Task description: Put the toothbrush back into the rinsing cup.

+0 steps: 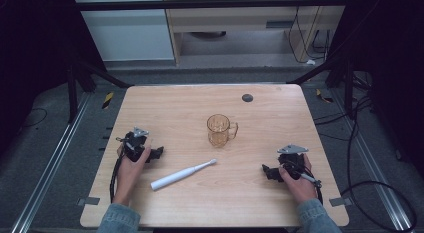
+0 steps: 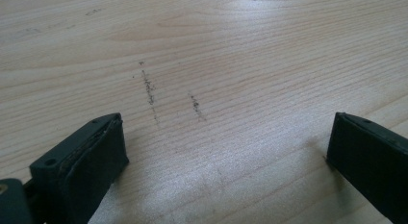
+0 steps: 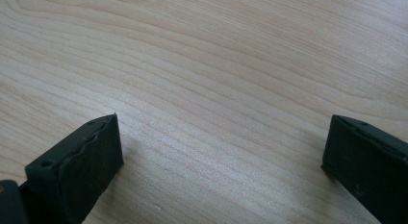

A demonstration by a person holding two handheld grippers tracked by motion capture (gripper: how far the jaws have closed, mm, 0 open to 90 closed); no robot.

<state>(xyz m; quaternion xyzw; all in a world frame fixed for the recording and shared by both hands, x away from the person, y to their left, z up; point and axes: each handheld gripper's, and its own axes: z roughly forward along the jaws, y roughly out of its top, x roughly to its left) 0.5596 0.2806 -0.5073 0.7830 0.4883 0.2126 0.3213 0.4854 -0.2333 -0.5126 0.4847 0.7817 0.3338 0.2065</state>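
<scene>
Sleeves, two — blue denim cuffs at the near edge of the worktop (image 1: pixel 210 203), one toward each near corner.

Hands, two. The left hand (image 1: pixel 131 165) and the right hand (image 1: pixel 296 179) each rest on the wood and each holds one gripper.

Grippers, two, black, each topped by a grey three-cornered plate and trailing a black cable. The left gripper (image 1: pixel 156 153) lies near the left edge, its tips turned toward the middle; in the left gripper view (image 2: pixel 226 152) its jaws stand wide apart with bare wood between them, blocky matt pads low over the surface. The right gripper (image 1: pixel 266 171) lies near the right edge, also pointing inward; in the right gripper view (image 3: pixel 221 152) its jaws are likewise spread wide, clamped on nothing.

Worktop, one — pale wood with fine straight grain, rounded corners. Two short dark scuff streaks (image 2: pixel 149 87) show ahead of the left gripper.

Toothbrush (image 1: pixel 182 174), one: white, slim, electric type, lying flat on a slant between the two grippers, its head toward the mug, clear of both grippers.

Mug (image 1: pixel 220 130), one: clear amber glass, cylindrical, upright near the worktop's middle, handle toward the right edge.

Disc (image 1: pixel 247 97), one: small, dark, round, near the far edge.
</scene>
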